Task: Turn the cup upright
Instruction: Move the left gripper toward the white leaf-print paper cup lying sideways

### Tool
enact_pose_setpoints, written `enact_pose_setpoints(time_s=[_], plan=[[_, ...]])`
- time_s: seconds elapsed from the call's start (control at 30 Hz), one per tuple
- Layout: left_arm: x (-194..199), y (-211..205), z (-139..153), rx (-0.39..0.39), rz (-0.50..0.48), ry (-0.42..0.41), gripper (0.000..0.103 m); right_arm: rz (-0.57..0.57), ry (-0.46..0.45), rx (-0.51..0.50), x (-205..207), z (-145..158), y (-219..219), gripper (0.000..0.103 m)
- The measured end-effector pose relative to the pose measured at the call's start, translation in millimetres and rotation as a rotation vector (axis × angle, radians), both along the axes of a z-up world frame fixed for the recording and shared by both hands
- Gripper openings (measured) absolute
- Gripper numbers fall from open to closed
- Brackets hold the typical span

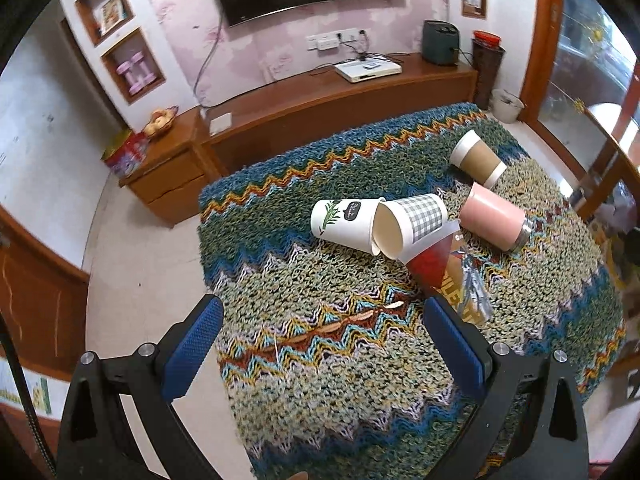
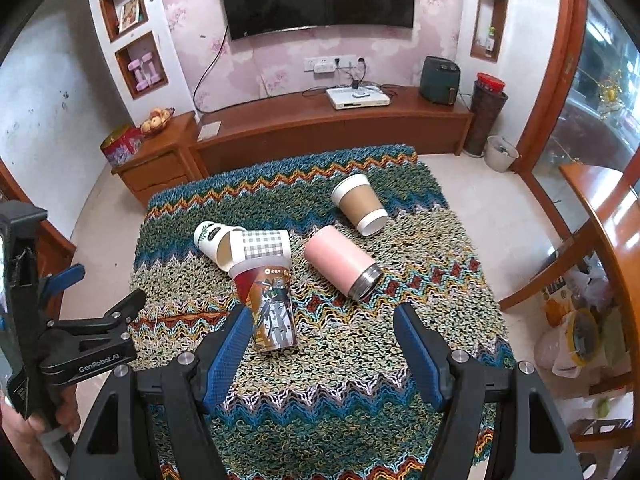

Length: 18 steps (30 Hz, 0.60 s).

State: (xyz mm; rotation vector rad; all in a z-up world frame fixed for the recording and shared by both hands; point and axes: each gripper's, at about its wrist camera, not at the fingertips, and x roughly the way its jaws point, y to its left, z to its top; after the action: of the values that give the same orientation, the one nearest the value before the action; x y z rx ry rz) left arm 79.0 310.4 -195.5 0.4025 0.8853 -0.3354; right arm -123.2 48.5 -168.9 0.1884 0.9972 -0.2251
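Several cups lie on their sides on a knitted zigzag cloth (image 2: 320, 380). A red printed cup (image 2: 269, 308) (image 1: 448, 276) lies nearest. A grey checked cup (image 2: 260, 250) (image 1: 412, 222) and a white leaf-print cup (image 2: 210, 236) (image 1: 344, 220) touch behind it. A pink tumbler (image 2: 340, 262) (image 1: 494, 220) lies to the right, and a brown sleeved cup (image 2: 360, 204) (image 1: 478, 158) farther back. My right gripper (image 2: 320, 348) is open and empty above the cloth, its left finger beside the red cup. My left gripper (image 1: 320, 344) is open and empty, nearer than the cups, and also shows in the right wrist view (image 2: 92, 328).
The cloth covers a low table with tiled floor (image 2: 480, 208) around it. A long wooden TV cabinet (image 2: 320, 124) runs along the back wall. A wooden table (image 2: 608, 208) and bags stand at the right. A white bin (image 2: 500, 152) sits by the cabinet's end.
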Motion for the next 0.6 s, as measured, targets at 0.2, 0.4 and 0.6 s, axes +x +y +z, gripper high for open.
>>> enact_pose_setpoints(time_s=[0.2, 0.4, 0.6], plan=[[18, -11, -22, 0.064, -0.101, -0.006, 0.100, 0.056, 0.026, 0.003, 24, -19, 1, 0.073], [39, -26, -50, 0.174, -0.285, -0.091, 0.100, 0.147, 0.026, -0.011, 50, -43, 7, 0.073], [57, -43, -84, 0.298, -0.499, -0.155, 0.100, 0.199, -0.009, 0.055, 63, -75, 19, 0.073]])
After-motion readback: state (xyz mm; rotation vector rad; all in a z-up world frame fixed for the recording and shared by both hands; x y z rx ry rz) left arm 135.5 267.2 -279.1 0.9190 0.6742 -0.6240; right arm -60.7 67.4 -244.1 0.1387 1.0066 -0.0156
